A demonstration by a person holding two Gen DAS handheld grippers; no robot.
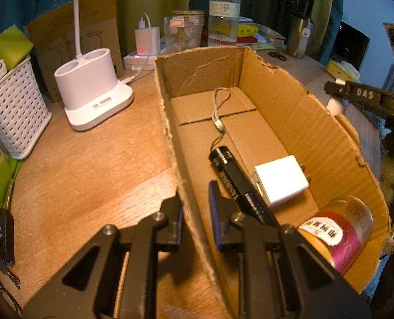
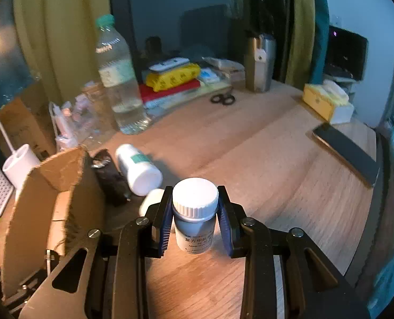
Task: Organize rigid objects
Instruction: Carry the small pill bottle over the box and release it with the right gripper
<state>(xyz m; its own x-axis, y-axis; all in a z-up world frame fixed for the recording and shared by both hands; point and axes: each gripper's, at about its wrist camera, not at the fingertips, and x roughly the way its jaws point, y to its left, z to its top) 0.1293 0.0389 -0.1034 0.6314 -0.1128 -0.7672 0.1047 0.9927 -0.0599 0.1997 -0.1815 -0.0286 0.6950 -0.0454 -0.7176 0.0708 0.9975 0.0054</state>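
Through your left wrist camera, your left gripper (image 1: 195, 207) straddles the ragged left wall of the corrugated cardboard box (image 1: 170, 122), one jaw outside over the wood-grain tabletop (image 1: 90, 164), one inside; the jaws sit closed on that wall. Inside the box lie a black cylindrical flashlight (image 1: 237, 183) with a grey cord lanyard, a white cube-shaped charger plug (image 1: 280, 179) touching it, and a round tin (image 1: 340, 231) with a magenta label in the near right corner. Left of the box stand a smooth white lamp base (image 1: 90, 90) and a perforated white plastic basket (image 1: 13, 109).

Through your right wrist camera, your right gripper (image 2: 195, 207) has its ribbed blue-padded jaws clamped on a small white pill bottle (image 2: 195, 212), upright, with a ridged screw cap and printed label, above the tabletop beside the box's right wall. Just beyond it, a larger white pill bottle (image 2: 138, 168) with a green label lies on its side next to a dark, blurred object (image 2: 109, 178). A clear plastic water bottle (image 2: 120, 79) stands toward the far edge.
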